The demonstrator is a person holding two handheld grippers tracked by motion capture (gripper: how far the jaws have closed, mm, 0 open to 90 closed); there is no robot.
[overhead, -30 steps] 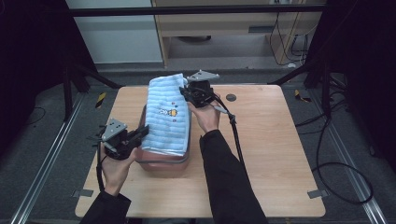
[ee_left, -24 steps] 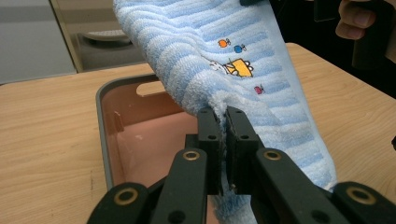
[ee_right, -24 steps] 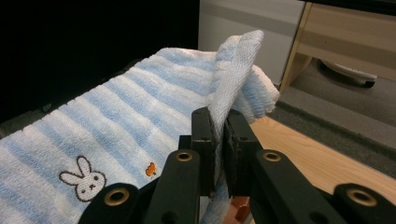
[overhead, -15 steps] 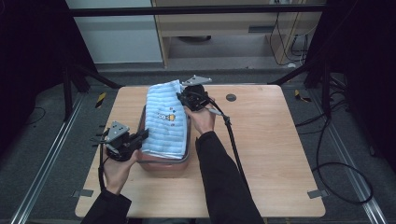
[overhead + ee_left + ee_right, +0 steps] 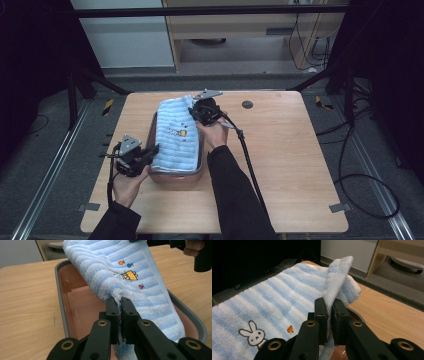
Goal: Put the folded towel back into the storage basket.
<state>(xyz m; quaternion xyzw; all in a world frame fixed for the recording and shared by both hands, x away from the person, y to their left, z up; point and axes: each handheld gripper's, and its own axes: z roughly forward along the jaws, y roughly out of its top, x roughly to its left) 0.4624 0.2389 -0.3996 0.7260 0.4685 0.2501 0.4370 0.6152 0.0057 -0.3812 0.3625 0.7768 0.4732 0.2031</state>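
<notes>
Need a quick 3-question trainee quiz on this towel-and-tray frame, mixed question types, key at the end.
1. True or false: the left claw is shut on the towel.
2. Where does the towel lie? A) flat on the table beside the tray; B) over the tray, held at two ends; C) on the floor.
3. Fill in: the right claw pinches the towel's ____ end, as seen in the high view.

Key:
1. True. In the left gripper view its jaws are closed on the towel's edge.
2. B.
3. Far. The left claw takes the near end.
</notes>
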